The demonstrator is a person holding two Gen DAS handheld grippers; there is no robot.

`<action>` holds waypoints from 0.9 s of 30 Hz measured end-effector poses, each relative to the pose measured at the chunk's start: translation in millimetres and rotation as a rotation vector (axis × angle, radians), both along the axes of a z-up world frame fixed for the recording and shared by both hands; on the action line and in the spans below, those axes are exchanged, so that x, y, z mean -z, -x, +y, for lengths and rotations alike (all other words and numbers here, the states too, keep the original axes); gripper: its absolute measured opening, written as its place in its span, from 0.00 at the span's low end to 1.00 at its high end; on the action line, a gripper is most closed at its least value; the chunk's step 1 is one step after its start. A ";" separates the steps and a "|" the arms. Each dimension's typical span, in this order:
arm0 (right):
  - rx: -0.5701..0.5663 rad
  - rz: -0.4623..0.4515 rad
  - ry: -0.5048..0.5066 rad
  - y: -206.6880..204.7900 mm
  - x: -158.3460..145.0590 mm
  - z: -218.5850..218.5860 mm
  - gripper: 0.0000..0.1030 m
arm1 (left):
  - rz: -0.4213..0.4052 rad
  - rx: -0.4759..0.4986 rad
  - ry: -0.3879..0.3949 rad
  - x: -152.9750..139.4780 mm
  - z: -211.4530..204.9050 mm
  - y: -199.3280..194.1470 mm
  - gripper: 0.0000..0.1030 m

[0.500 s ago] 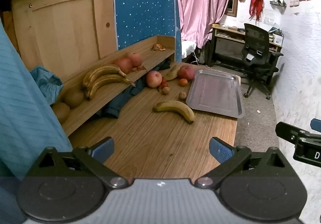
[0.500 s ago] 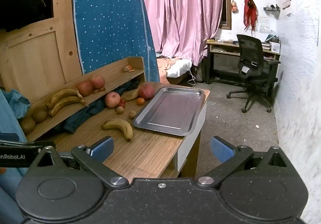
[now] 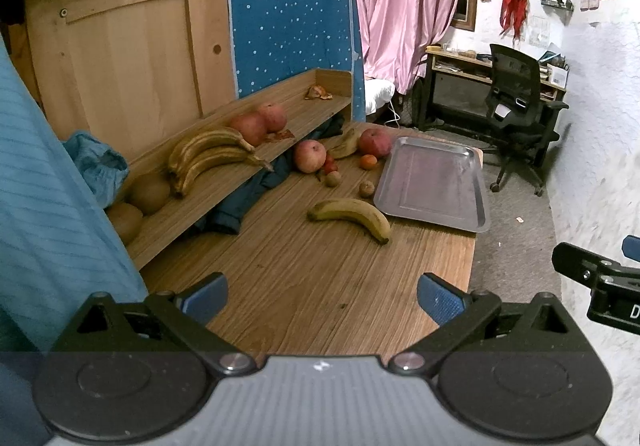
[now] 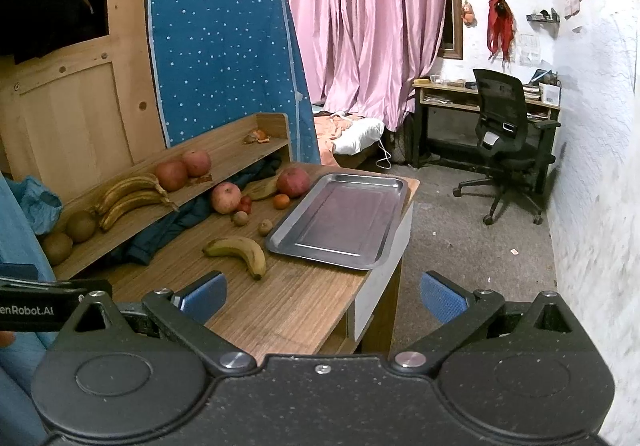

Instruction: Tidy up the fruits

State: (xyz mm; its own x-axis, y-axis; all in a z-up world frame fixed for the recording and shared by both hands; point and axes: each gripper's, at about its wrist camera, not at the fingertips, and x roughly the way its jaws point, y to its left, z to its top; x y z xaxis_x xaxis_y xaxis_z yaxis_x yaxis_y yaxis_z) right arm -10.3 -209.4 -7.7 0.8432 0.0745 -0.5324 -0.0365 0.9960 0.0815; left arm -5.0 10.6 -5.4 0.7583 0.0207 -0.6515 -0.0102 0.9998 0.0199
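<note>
A yellow banana [image 3: 352, 215] [image 4: 238, 251] lies on the wooden table beside an empty metal tray [image 3: 432, 182] [image 4: 340, 220]. Behind it are two red apples [image 3: 310, 156] [image 4: 226, 198], a small orange [image 3: 368, 162] [image 4: 281, 201], two little brown fruits [image 3: 367, 188] [image 4: 265, 227] and another banana. On the raised shelf [image 3: 240, 182] [image 4: 224, 166] rest a banana bunch [image 3: 212, 158], two more apples and two kiwis. My left gripper [image 3: 322, 300] is open over the near table. My right gripper [image 4: 322, 298] is open above the table's right edge. Both hold nothing.
Dark blue cloth [image 3: 248, 198] is stuffed under the shelf. A blue sleeve [image 3: 48, 206] fills the left side. The table [image 4: 304, 310] ends at the right over a grey floor. An office chair [image 4: 508, 142], a desk and pink curtains stand far behind.
Both views have shifted only slightly. The fruits and tray have not moved, and both grippers stay open.
</note>
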 end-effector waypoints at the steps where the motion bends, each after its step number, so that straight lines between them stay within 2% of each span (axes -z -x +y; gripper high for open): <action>1: -0.002 -0.001 0.000 0.2 -0.2 0.0 0.99 | 0.002 0.000 -0.002 -0.2 -1.0 0.2 1.00; 27: -0.005 0.015 -0.038 1.2 -4.8 -17.0 0.99 | 0.009 -0.041 -0.029 -6.7 -15.8 1.8 1.00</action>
State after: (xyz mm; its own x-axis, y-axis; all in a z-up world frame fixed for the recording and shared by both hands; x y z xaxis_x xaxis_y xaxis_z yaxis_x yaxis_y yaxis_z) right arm -11.5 -226.4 -2.9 0.8345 0.0989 -0.5420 -0.0396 0.9920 0.1200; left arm -6.8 -5.2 1.3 0.7505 0.0702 -0.6571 -0.0505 0.9975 0.0489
